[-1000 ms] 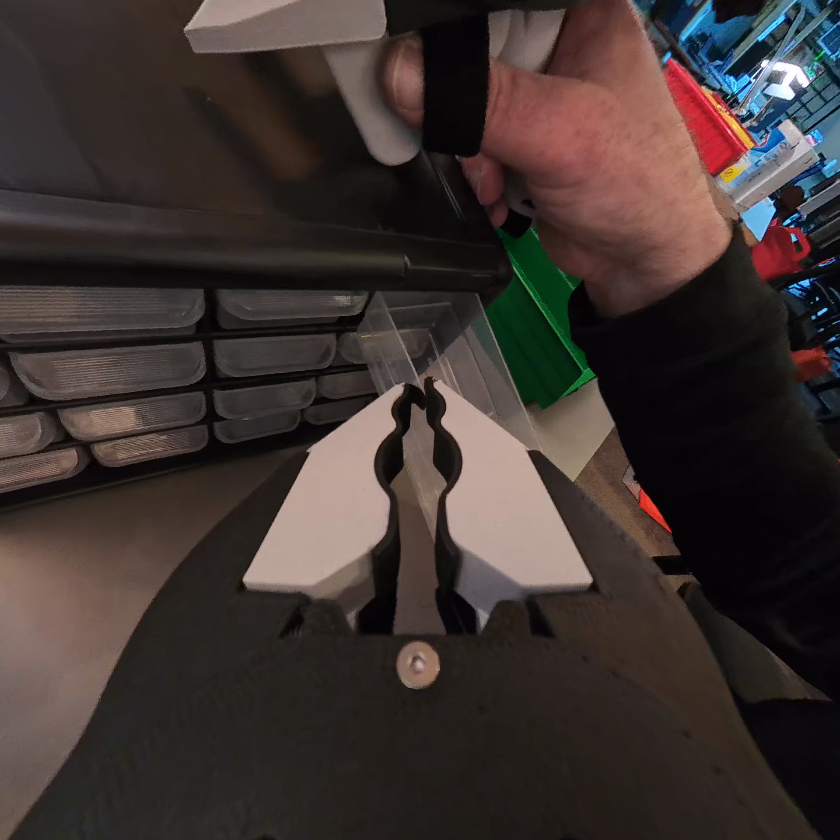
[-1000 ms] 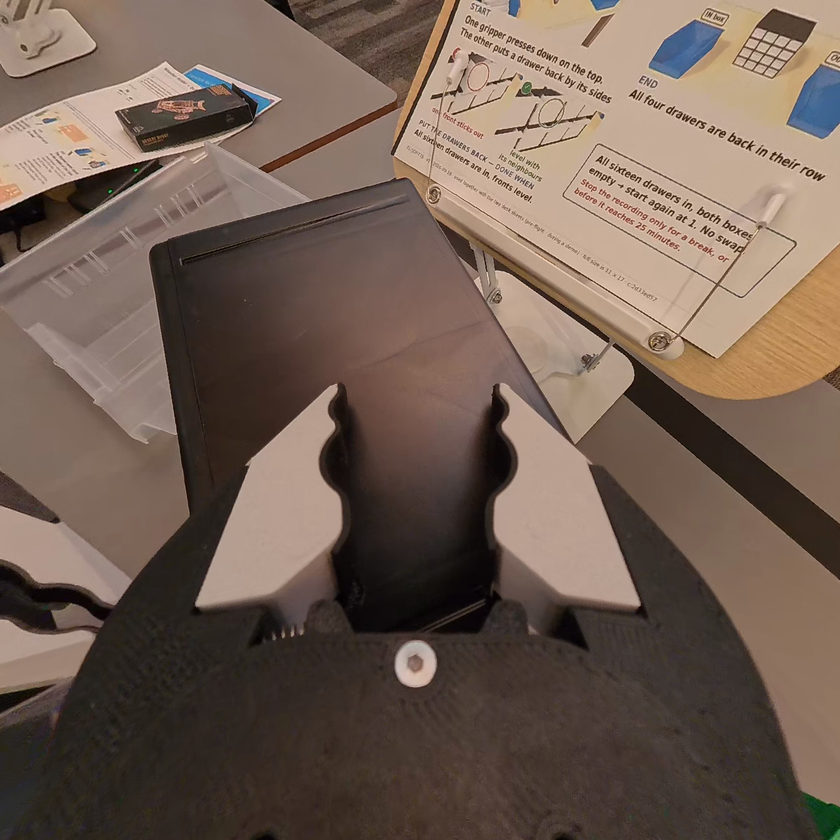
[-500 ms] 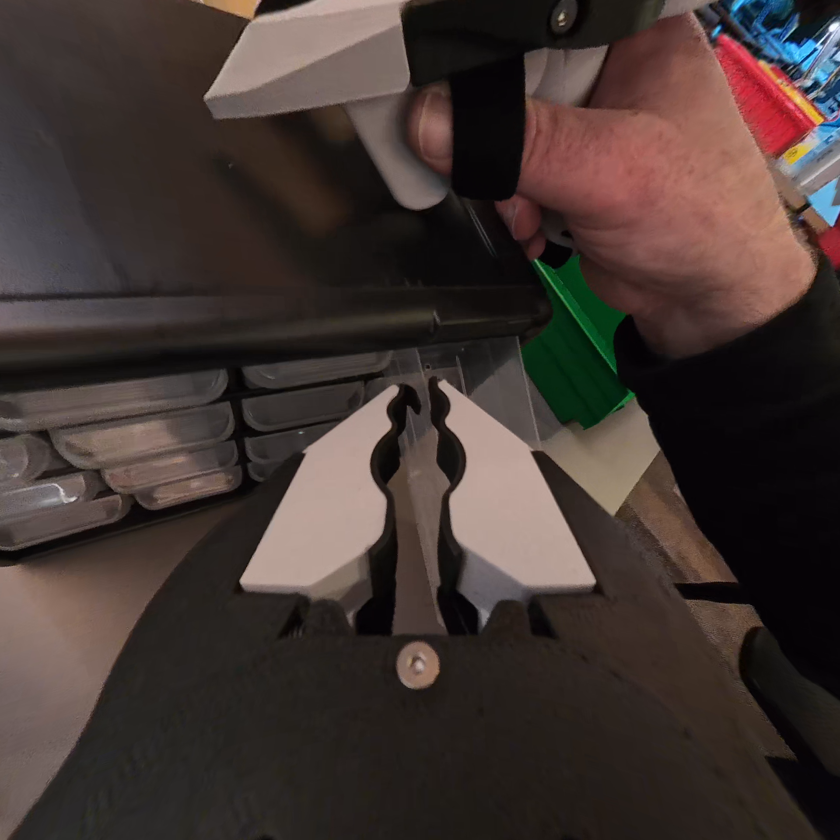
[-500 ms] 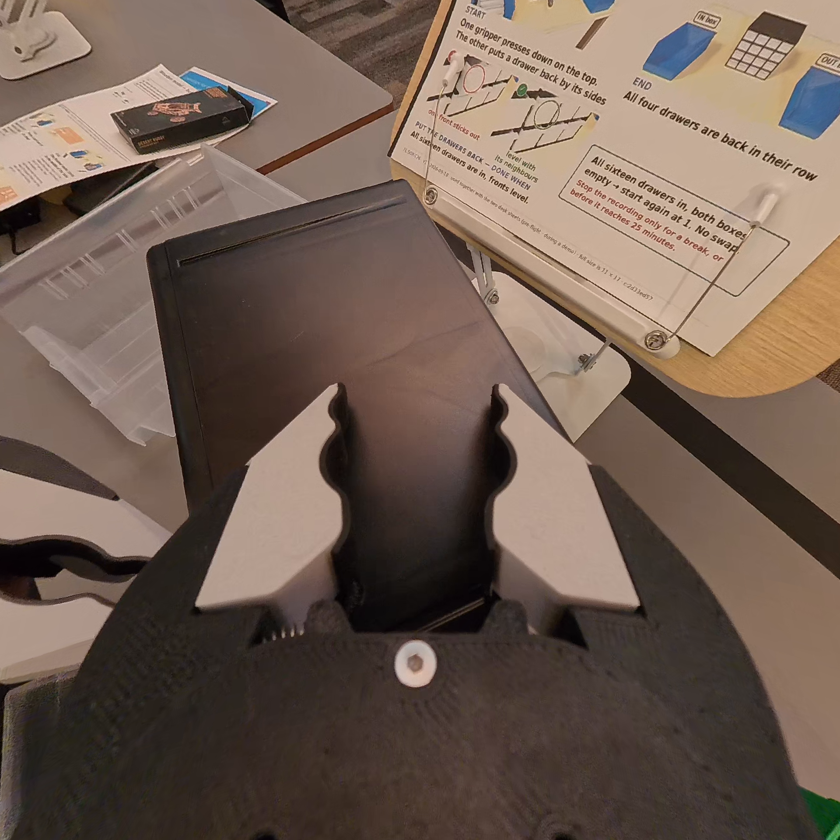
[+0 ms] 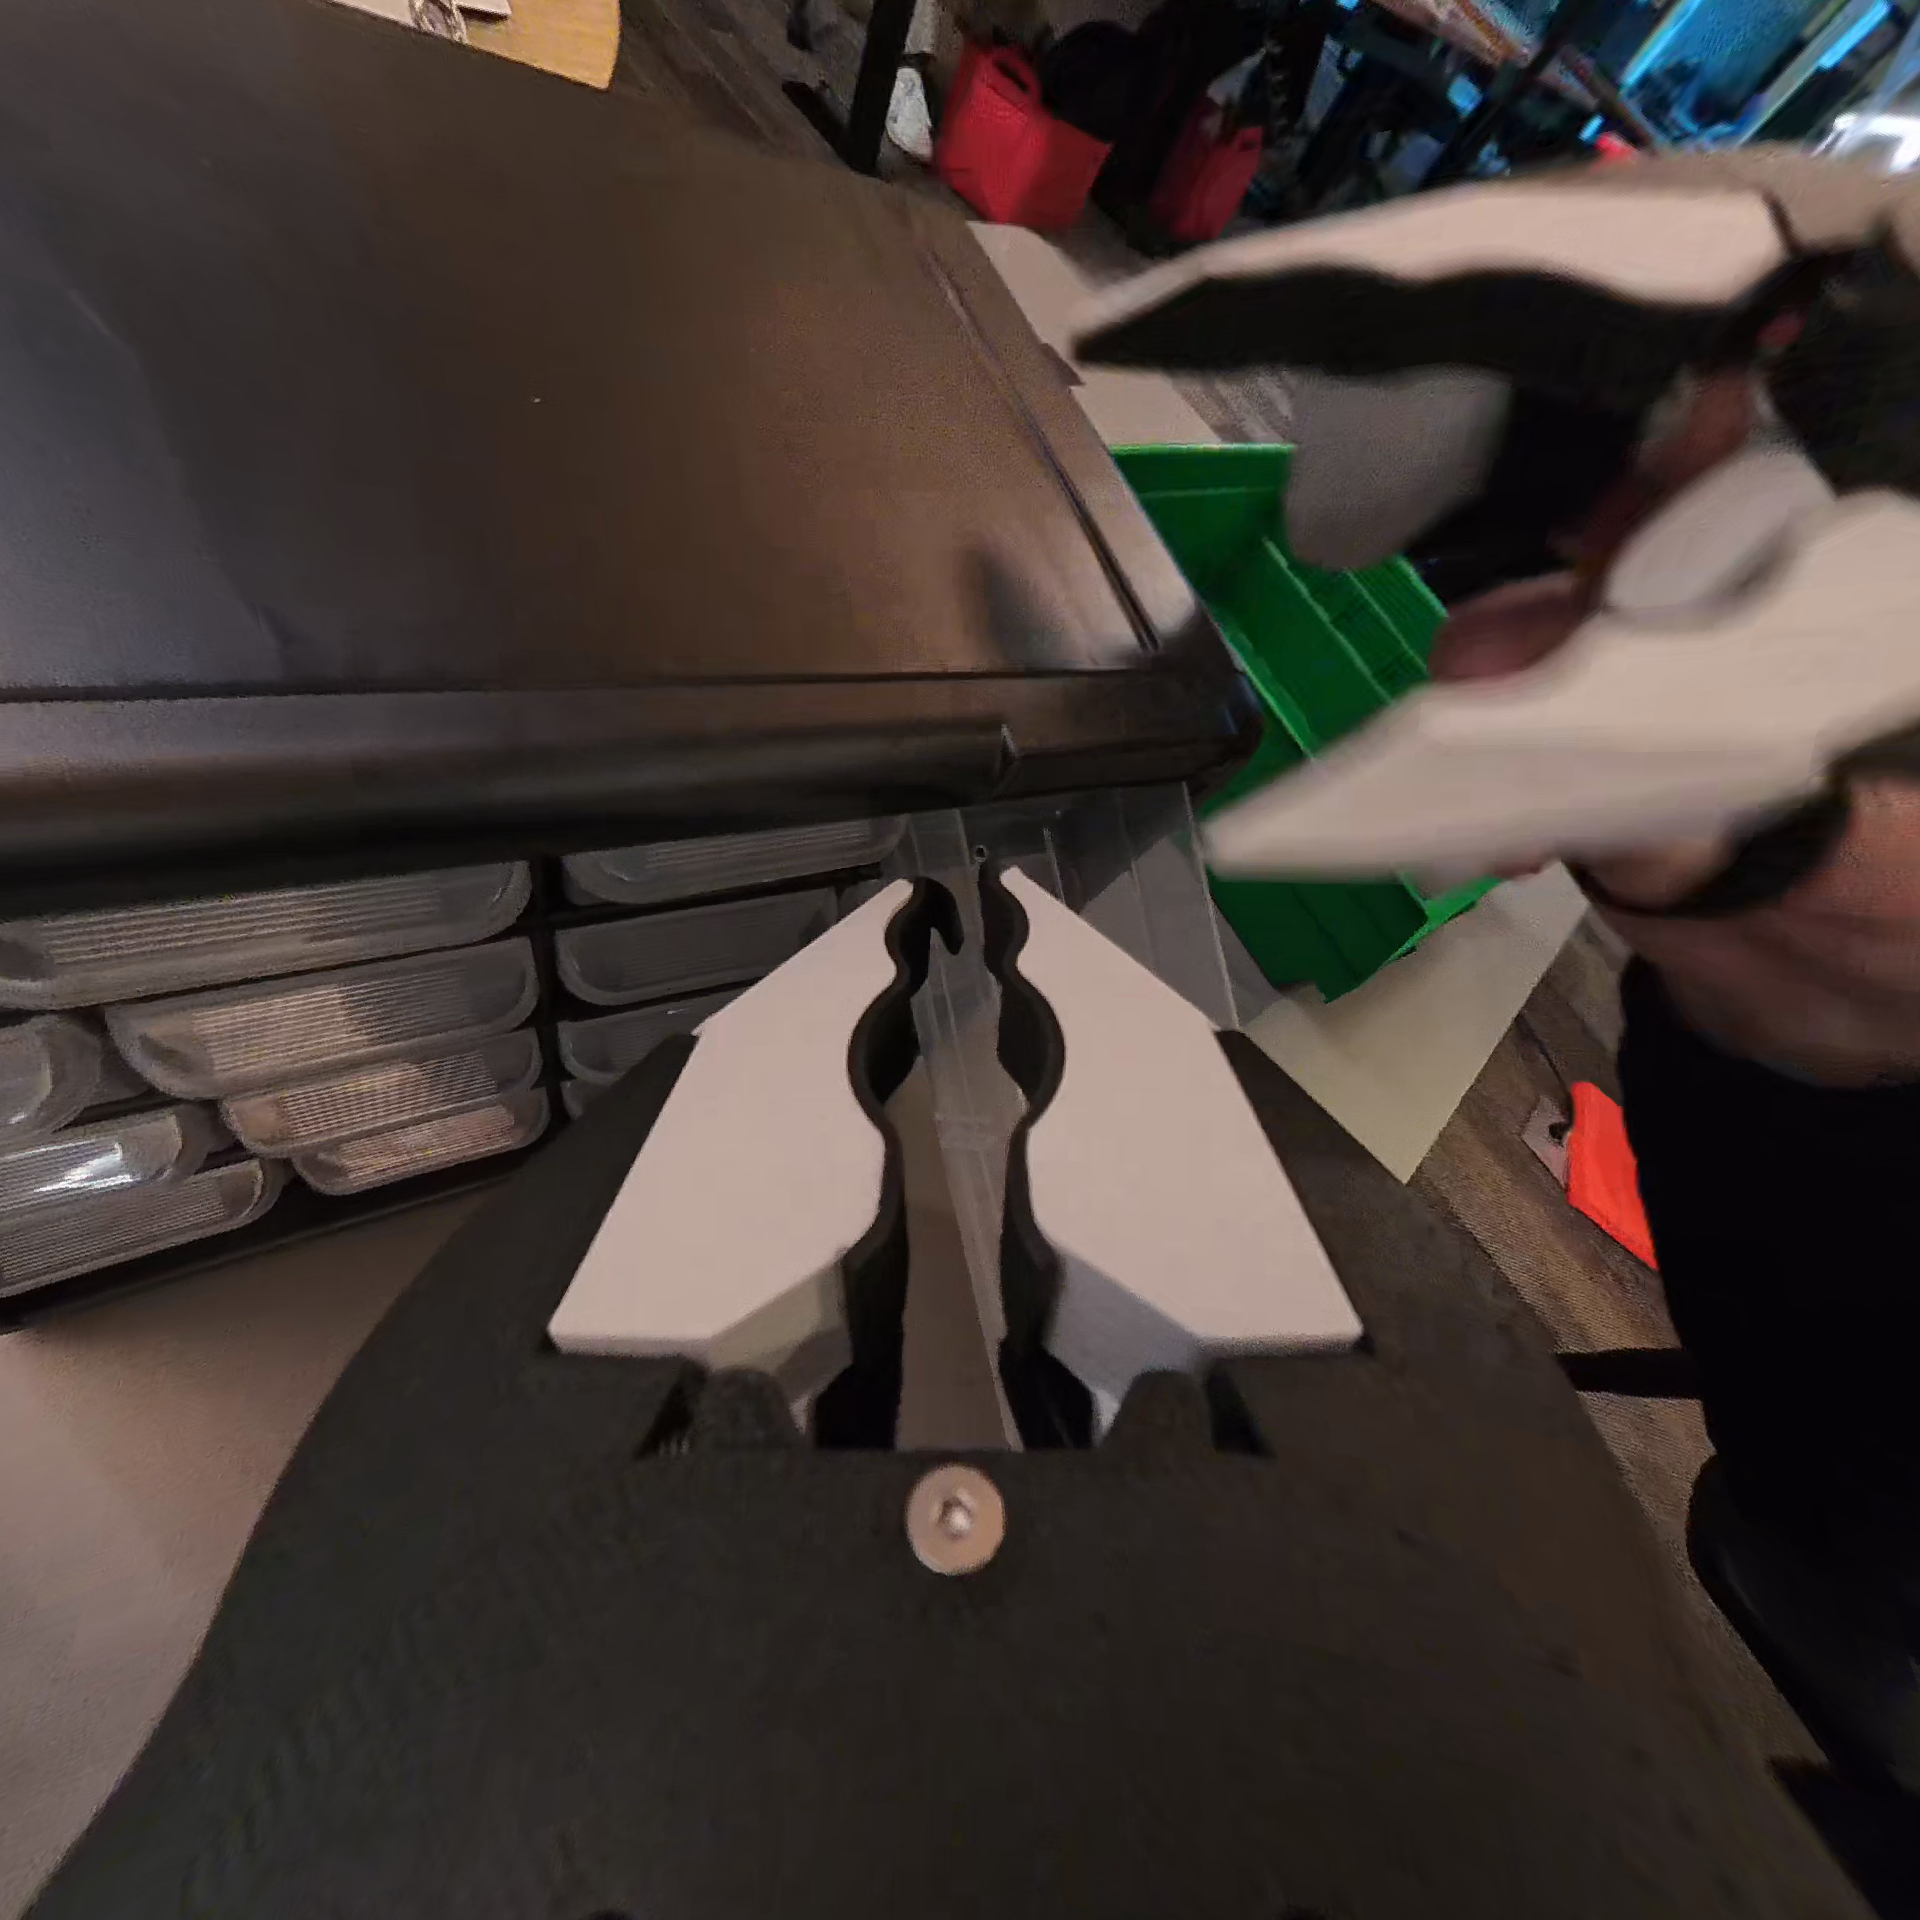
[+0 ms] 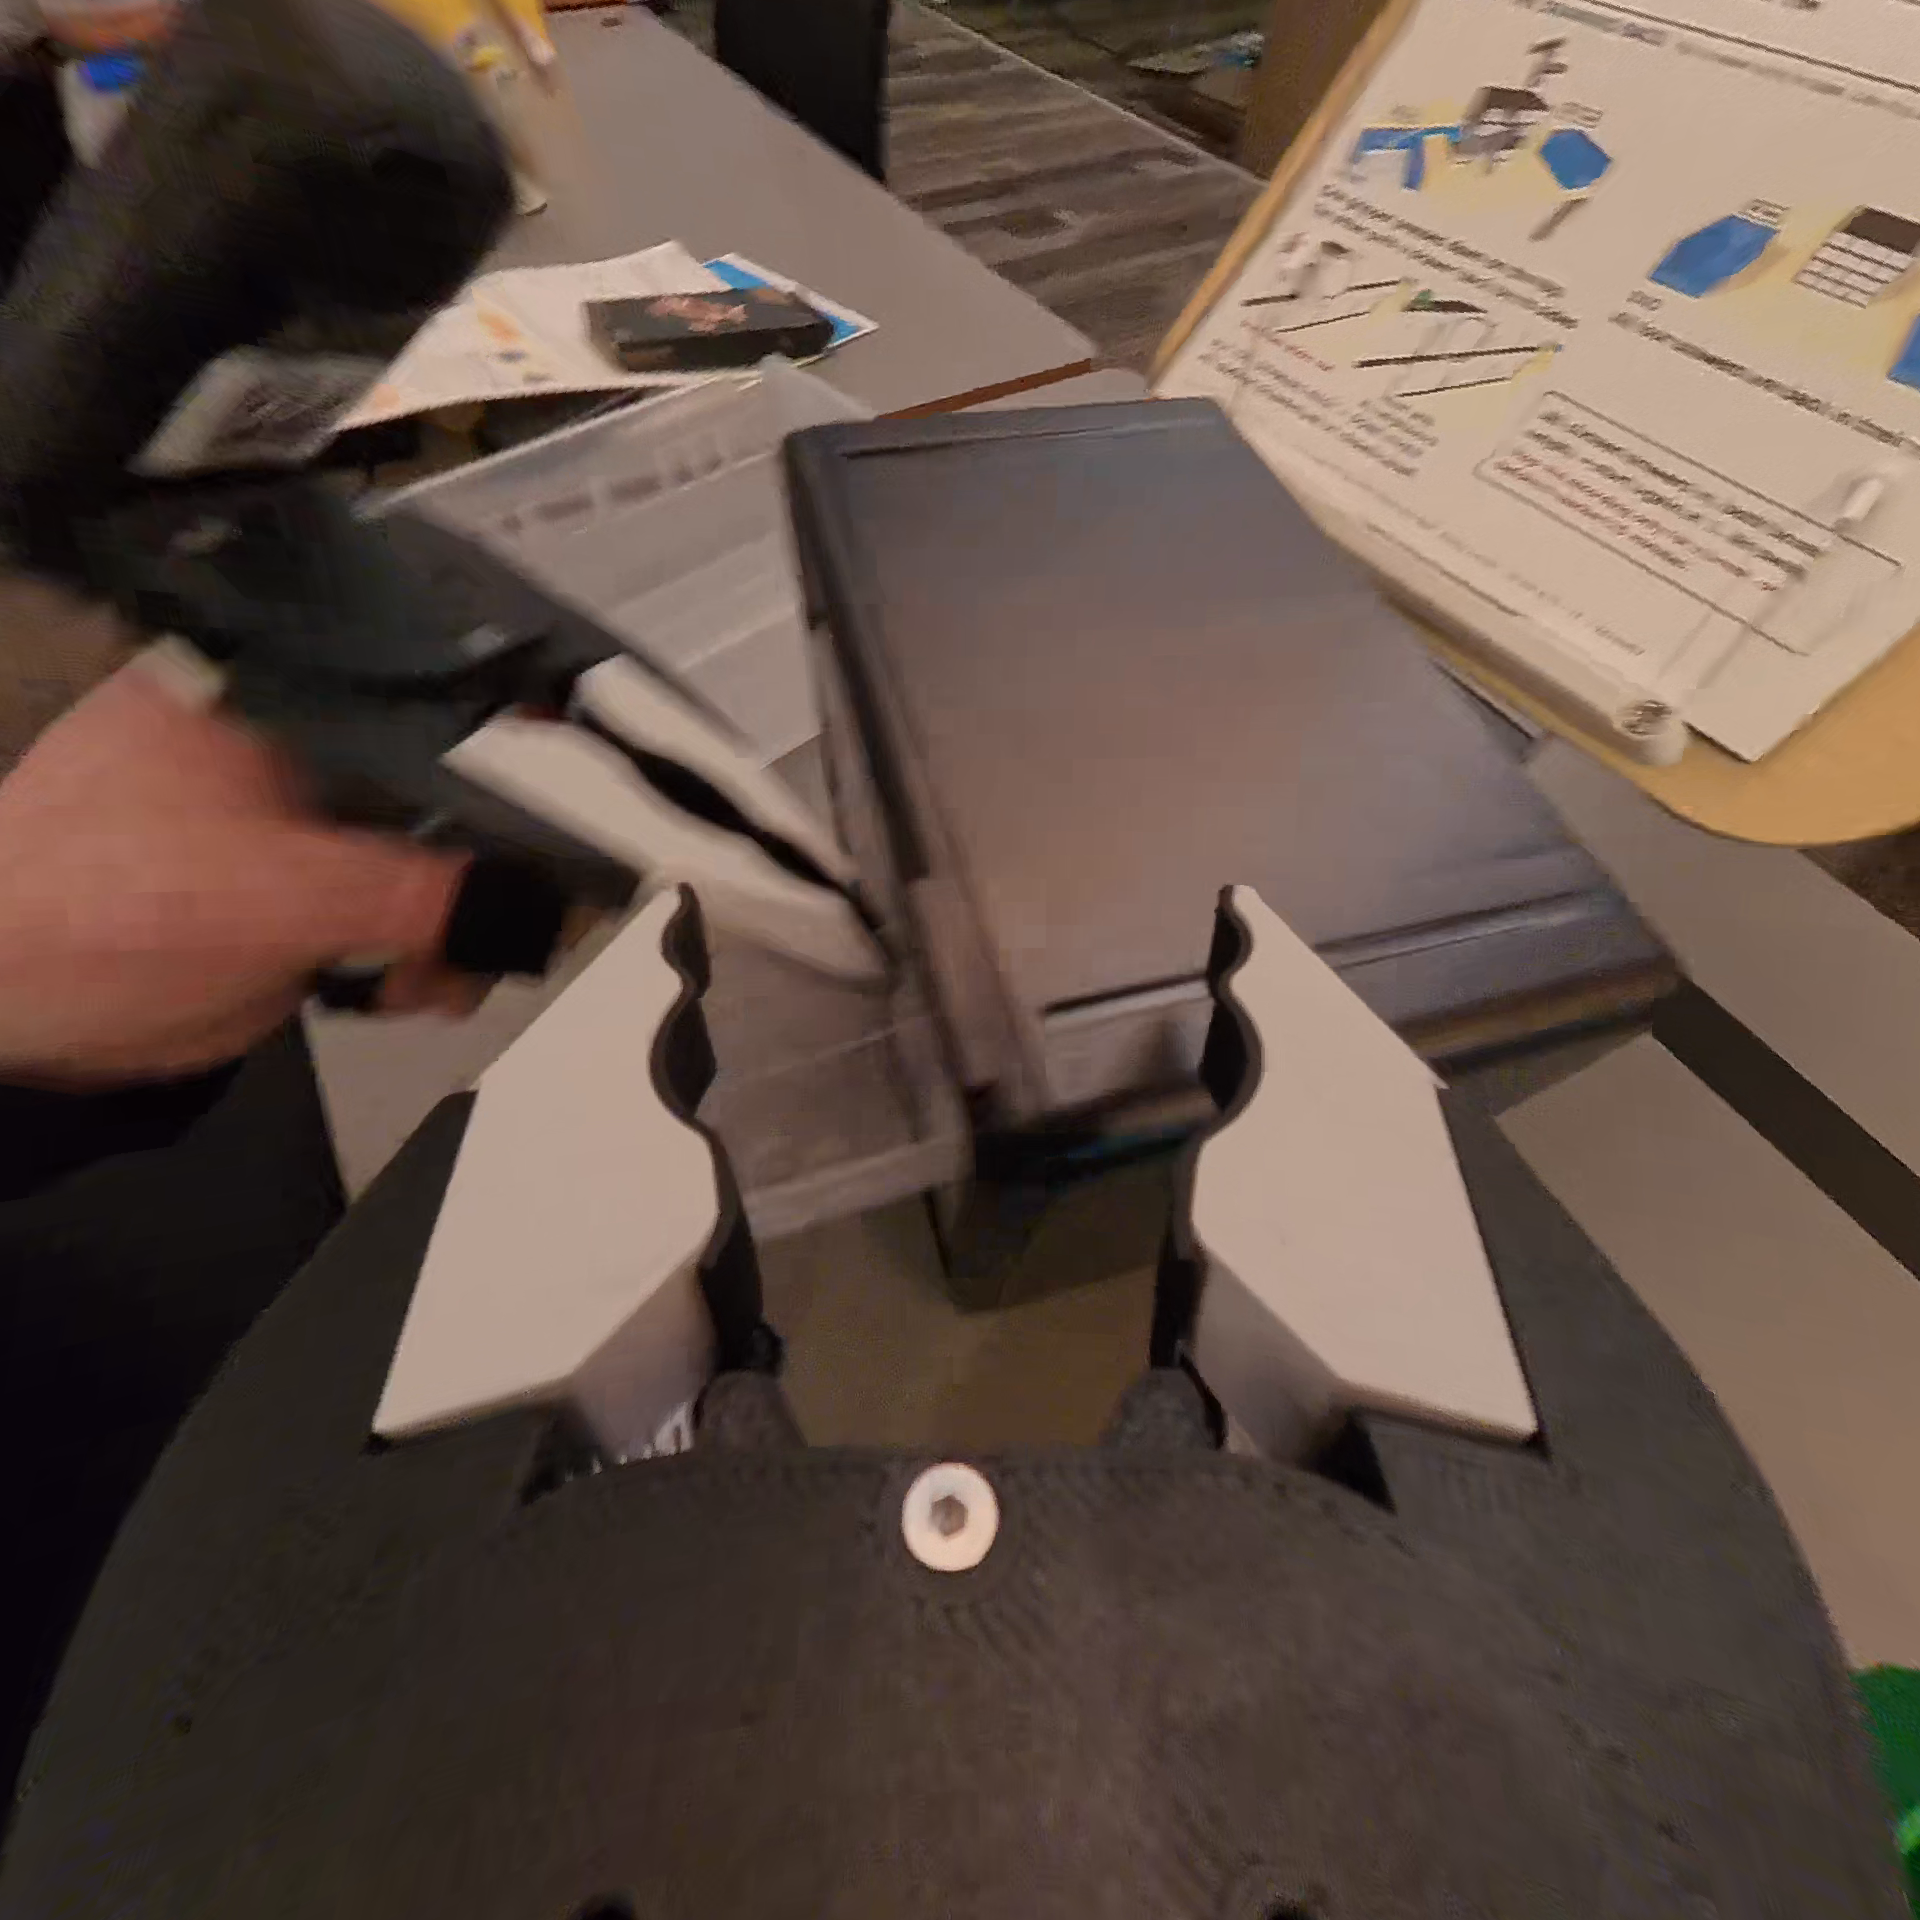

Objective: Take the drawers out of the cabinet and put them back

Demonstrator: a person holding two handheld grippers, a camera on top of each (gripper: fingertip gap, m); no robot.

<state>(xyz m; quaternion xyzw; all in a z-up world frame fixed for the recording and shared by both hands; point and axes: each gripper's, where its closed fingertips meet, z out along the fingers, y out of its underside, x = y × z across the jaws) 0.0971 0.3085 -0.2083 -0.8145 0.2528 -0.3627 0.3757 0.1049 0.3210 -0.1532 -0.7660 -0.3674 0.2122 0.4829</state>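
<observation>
The left gripper point(image 5: 961, 914) has its jaws pressed on the thin side wall of a clear plastic drawer point(image 5: 1132, 914), which sticks out of the top right slot of the black drawer cabinet point(image 5: 520, 436). The other clear drawers point(image 5: 312, 997) sit in their rows on the cabinet front. The right gripper point(image 6: 956, 966) is spread wide and holds nothing; it hangs in the air beside the right front corner of the cabinet and does not touch the top.

I see three risks. With nothing pressing on the cabinet, a pull or a push on the drawer may drag or tilt the whole cabinet on the grey table point(image 5: 135, 1507) (the cabinet is probably light). The grip is on one wall only, so the drawer may turn in the slot and jam, or slip from the jaws. The right gripper is near the drawer, so the two may collide; a green bin point(image 5: 1309, 665) stands just beyond them.
</observation>
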